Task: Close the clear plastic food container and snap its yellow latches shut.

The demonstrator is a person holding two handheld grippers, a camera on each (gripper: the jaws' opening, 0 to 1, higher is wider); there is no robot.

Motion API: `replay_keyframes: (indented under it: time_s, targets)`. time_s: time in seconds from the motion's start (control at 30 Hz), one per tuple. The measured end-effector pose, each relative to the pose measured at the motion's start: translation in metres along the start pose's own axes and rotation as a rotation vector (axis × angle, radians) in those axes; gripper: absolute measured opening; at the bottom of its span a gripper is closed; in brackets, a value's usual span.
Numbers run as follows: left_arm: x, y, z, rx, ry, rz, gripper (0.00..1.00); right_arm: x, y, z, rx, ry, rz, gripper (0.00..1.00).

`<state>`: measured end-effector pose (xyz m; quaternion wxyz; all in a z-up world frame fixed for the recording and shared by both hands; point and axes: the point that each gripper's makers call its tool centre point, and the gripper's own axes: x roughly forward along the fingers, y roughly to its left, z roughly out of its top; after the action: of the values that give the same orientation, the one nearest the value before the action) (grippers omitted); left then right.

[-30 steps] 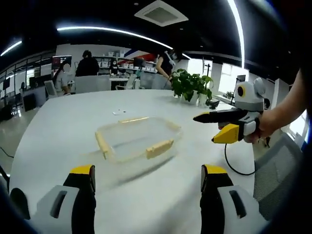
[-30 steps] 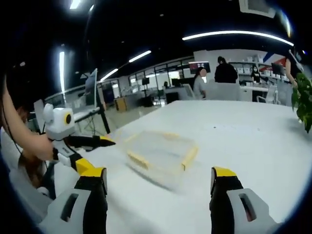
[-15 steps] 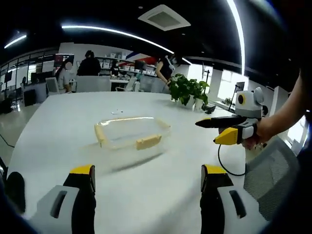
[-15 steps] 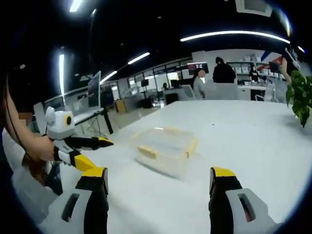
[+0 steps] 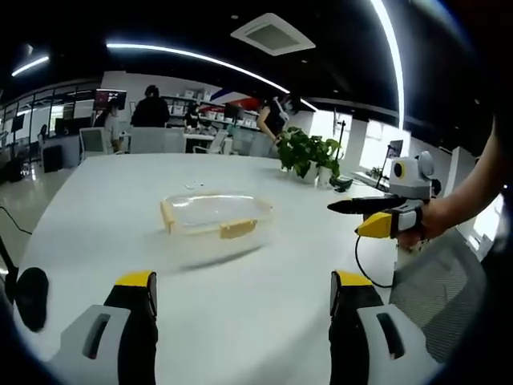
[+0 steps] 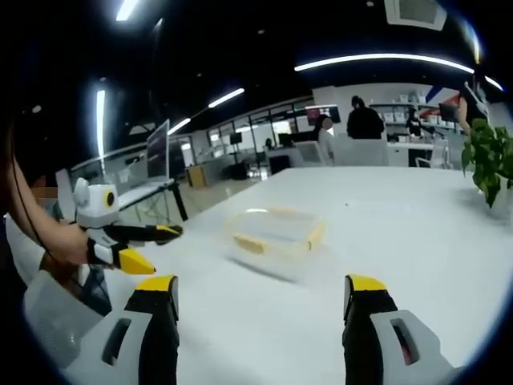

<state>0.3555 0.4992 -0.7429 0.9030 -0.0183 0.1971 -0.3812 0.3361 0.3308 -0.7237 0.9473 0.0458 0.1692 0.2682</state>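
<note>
Open-plan office behind, ceiling strip lights overhead, people at desks along the far wall. White table spreading across the lower half of both views.

Clear plastic food container at the centre of the left gripper view, slightly above the middle; same container a little left of centre in the right gripper view. Lid apparently lying on top already, though too blurred to say whether seated all round. Yellow latches along the edges, one on the near side, one at the left end; whether snapped down or standing out, cannot tell. Potted plant to the upper right, well apart from the container.

Left gripper at the bottom of its own view, jaws spread wide, holding nothing, well short of the container. Right gripper likewise wide open and empty; seen from the other side at the right of the left gripper view, raised above the table, jaws there drawn near together at the tips.

Likely step: closing in on the container. Best done by approaching from opposite ends, steadying the lid with one gripper, then pressing each latch down over the rim with a jaw tip, one at a time, checking that the lid sits flat first. Risk of the light container sliding on the smooth table under a sideways push.
</note>
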Motion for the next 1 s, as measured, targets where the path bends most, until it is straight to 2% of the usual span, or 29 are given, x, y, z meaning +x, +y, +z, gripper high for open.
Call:
replay_keyframes:
  time_s: [0.4,0.67,0.87,1.0]
  targets:
    - [-0.026,-0.005,-0.007,-0.035,-0.007,0.049,0.87,-0.027,-0.003,-0.001,0.018,-0.008,-0.012,0.85]
    - [-0.03,-0.017,-0.01,-0.061,-0.022,0.06,0.86,-0.039,-0.001,-0.004,0.003,-0.007,-0.012,0.84]
    - [-0.036,-0.027,-0.009,-0.061,-0.03,0.063,0.85,-0.053,0.0,-0.002,0.004,-0.01,-0.019,0.83]
    - [-0.04,-0.03,-0.01,-0.091,-0.044,0.076,0.85,-0.061,0.0,0.001,0.017,-0.017,-0.02,0.81]
